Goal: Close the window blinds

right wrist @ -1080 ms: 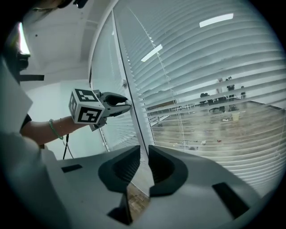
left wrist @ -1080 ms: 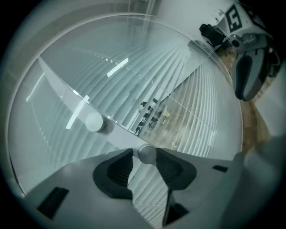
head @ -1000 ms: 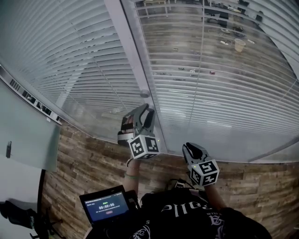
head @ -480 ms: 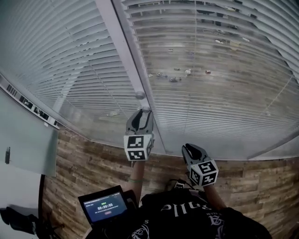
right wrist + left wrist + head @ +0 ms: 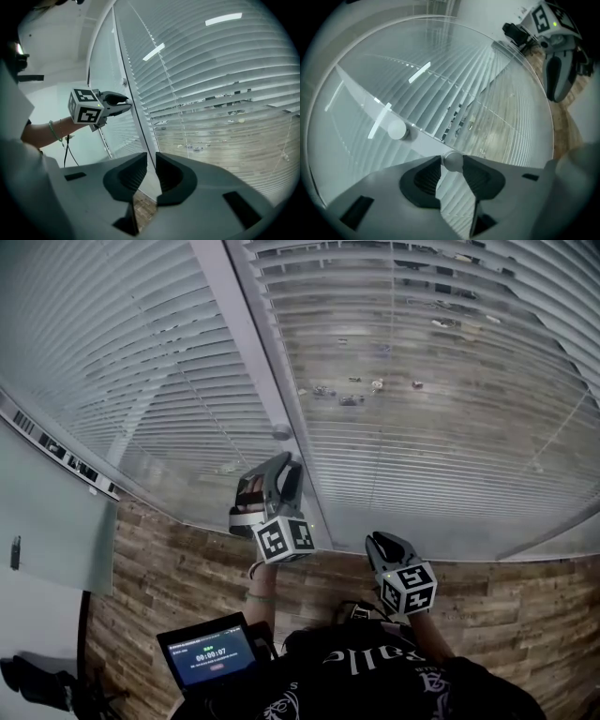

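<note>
Blinds (image 5: 422, 427) behind glass, right-pane slats see-through, not yet shut. Frame post (image 5: 239, 324) between panes. Right gripper (image 5: 151, 164) idle, slightly parted, empty. Left gripper (image 5: 289, 465) rolled, jaws just eased apart around tilt knob (image 5: 452, 161) on post, likely resetting for next twist.

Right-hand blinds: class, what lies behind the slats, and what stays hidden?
Through the slats: a wood-plank floor with a few small scattered objects. The slats cover much of it, so the objects cannot be identified.
</note>
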